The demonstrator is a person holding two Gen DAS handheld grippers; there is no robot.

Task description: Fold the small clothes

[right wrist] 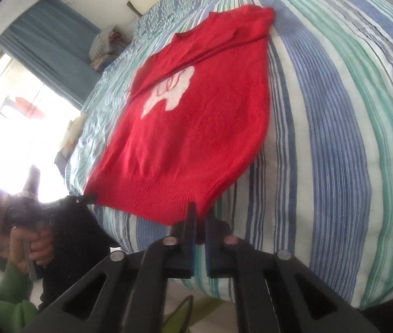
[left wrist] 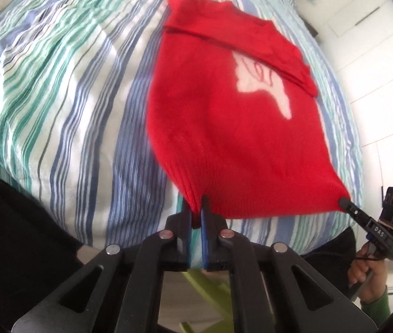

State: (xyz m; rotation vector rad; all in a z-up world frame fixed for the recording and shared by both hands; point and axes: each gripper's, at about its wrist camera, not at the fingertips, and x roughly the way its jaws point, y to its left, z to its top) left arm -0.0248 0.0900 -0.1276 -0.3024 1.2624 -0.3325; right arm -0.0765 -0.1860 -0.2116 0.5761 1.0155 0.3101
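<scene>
A small red knit sweater (left wrist: 224,127) with a white motif lies spread on a striped bed, its sleeves folded across the chest. My left gripper (left wrist: 197,202) is shut on the left corner of the ribbed hem. My right gripper (right wrist: 200,213) is shut on the right corner of the hem. In the left wrist view the right gripper (left wrist: 345,202) pinches the far hem corner. In the right wrist view the sweater (right wrist: 196,127) stretches away from me, and the left gripper (right wrist: 90,197) holds the other corner. The hem is stretched between both grippers and lifted slightly.
The striped blue, green and white duvet (left wrist: 57,97) covers the bed all around the sweater. A window with a blue curtain (right wrist: 49,41) and a pile of clothes (right wrist: 104,44) lie beyond the bed. White cupboards (left wrist: 377,55) stand on the other side.
</scene>
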